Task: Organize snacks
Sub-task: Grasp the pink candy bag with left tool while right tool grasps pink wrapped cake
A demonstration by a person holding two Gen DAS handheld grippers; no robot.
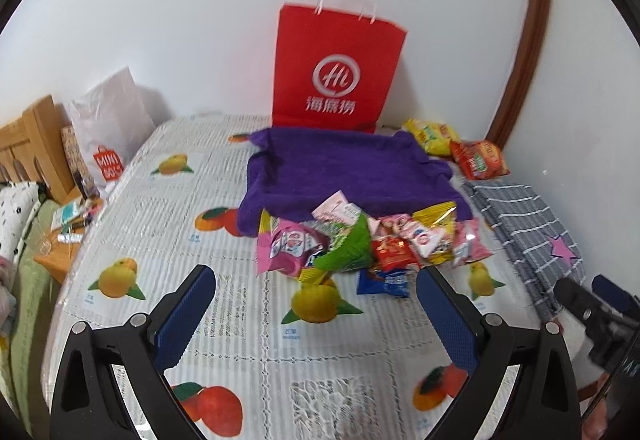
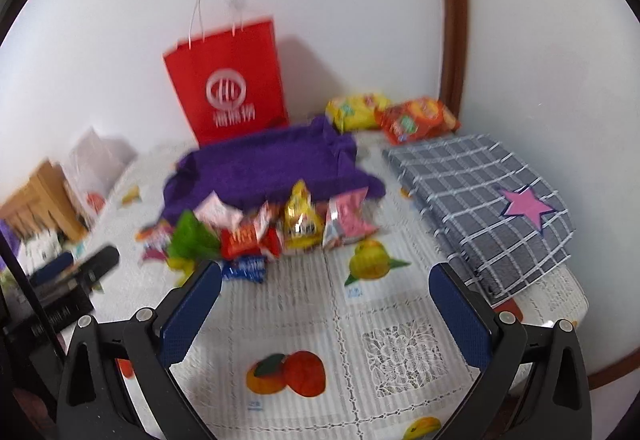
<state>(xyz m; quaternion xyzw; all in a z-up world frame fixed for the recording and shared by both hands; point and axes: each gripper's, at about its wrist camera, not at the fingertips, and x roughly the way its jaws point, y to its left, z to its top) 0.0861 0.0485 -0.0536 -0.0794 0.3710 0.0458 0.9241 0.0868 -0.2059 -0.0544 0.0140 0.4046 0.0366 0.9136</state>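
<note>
Centrally in the left wrist view, a heap of snack packets [image 1: 368, 244] lay on the table [image 1: 224, 320], which wore a white lace cloth printed with fruit. The heap spilled over the near edge of a purple towel [image 1: 344, 172], and behind that towel a red paper bag [image 1: 336, 72] stood upright against the white wall. At the right of that frame a yellow packet [image 1: 430, 136] and an orange packet [image 1: 480, 158] sat apart from the heap, touching each other, just beyond a folded grey checked cloth [image 1: 528, 236] with a pink star. A white plastic bag [image 1: 110, 132] stood at the left edge of the table.

The left gripper [image 1: 316, 304] hung above the cloth with its blue-padded jaws spread wide and nothing between them, near the closest packets. The right gripper [image 2: 326, 304] was likewise spread and empty, low in its own blurred view, with the heap just above and left of it. Each gripper's dark body showed at the lower edge of the other's frame.
</note>
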